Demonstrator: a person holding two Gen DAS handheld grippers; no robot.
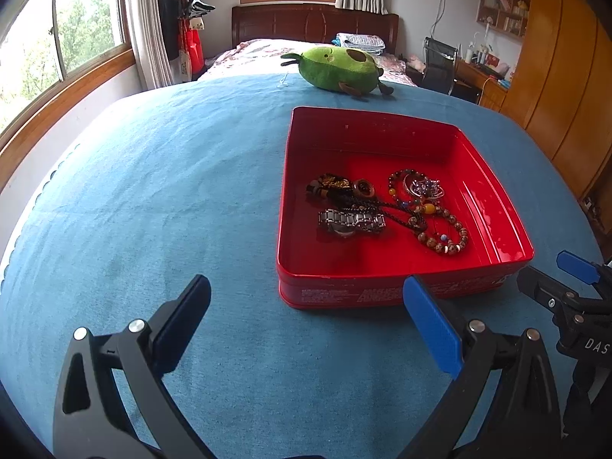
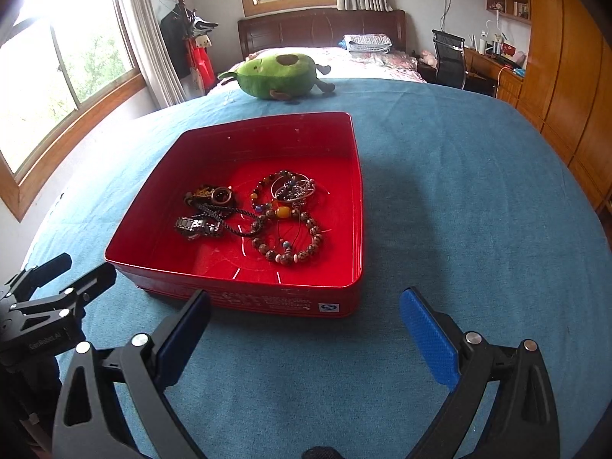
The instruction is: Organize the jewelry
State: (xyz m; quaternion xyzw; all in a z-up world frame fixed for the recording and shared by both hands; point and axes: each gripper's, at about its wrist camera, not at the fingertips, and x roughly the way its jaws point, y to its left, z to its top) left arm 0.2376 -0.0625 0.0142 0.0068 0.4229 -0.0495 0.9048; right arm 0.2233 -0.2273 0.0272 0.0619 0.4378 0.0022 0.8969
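A red tin tray (image 1: 367, 141) (image 2: 264, 294) sits on the blue cloth. Inside lie a metal watch (image 1: 350, 222) (image 2: 197, 226), a brown bead bracelet (image 1: 445, 239) (image 2: 290, 250), a dark cord necklace with pendants (image 1: 336, 187) (image 2: 214, 197) and a silver piece with coloured beads (image 1: 422, 187) (image 2: 292, 189). My left gripper (image 1: 306, 317) is open and empty, just short of the tray's near wall. My right gripper (image 2: 306, 325) is open and empty, also just in front of the tray. Each gripper shows at the edge of the other's view.
A green avocado plush toy (image 1: 338, 67) (image 2: 277, 76) lies at the far edge of the blue-covered table (image 1: 172, 191) (image 2: 459, 210). Behind are a bed, a coat stand, a desk with a chair and wooden wardrobes.
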